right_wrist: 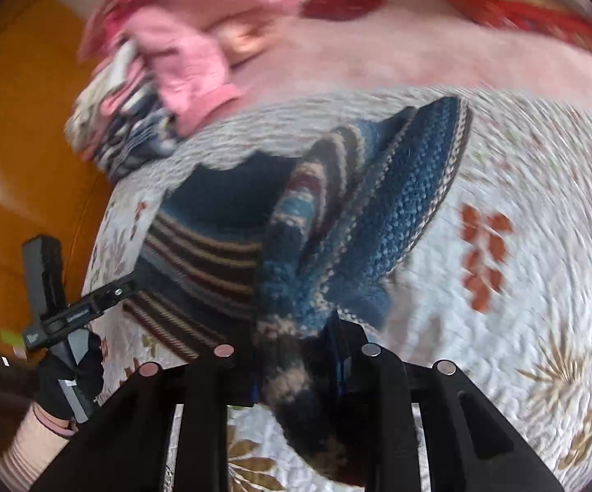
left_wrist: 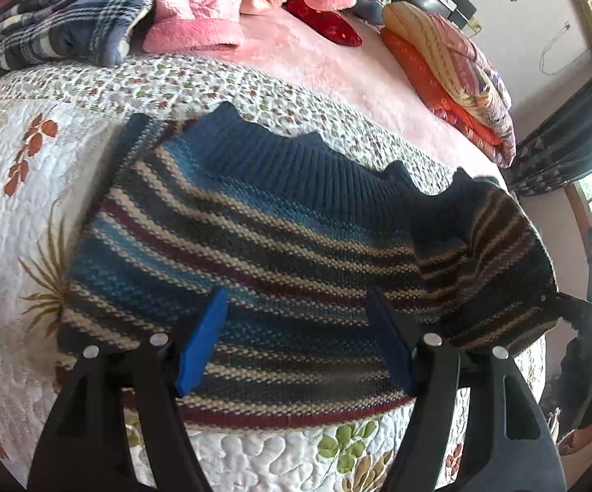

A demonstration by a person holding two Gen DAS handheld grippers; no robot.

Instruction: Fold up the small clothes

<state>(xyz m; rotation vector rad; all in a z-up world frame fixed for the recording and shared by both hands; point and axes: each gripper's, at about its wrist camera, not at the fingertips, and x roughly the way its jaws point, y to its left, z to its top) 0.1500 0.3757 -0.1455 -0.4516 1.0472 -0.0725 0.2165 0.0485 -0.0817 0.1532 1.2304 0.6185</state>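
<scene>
A striped knit sweater (left_wrist: 279,225) in blue, tan, dark grey and maroon lies spread on the quilted floral bedspread (left_wrist: 21,213), its dark blue ribbed hem on the far side. My left gripper (left_wrist: 298,332) hovers open just above the sweater's near part, with nothing between its blue pads (left_wrist: 203,344). The sweater's right edge is lifted and folded over toward the middle. In the right wrist view my right gripper (right_wrist: 296,363) is shut on a bunched end of the sweater (right_wrist: 398,205), which hangs raised over the quilt (right_wrist: 521,307).
Pink and plaid clothes (left_wrist: 189,4) are piled at the back left of the bed. A red cushion (left_wrist: 324,22) and folded orange blankets (left_wrist: 451,82) lie at the back right. A gloved hand (right_wrist: 66,385) shows at the left, with an orange wooden cabinet (right_wrist: 17,123) behind it.
</scene>
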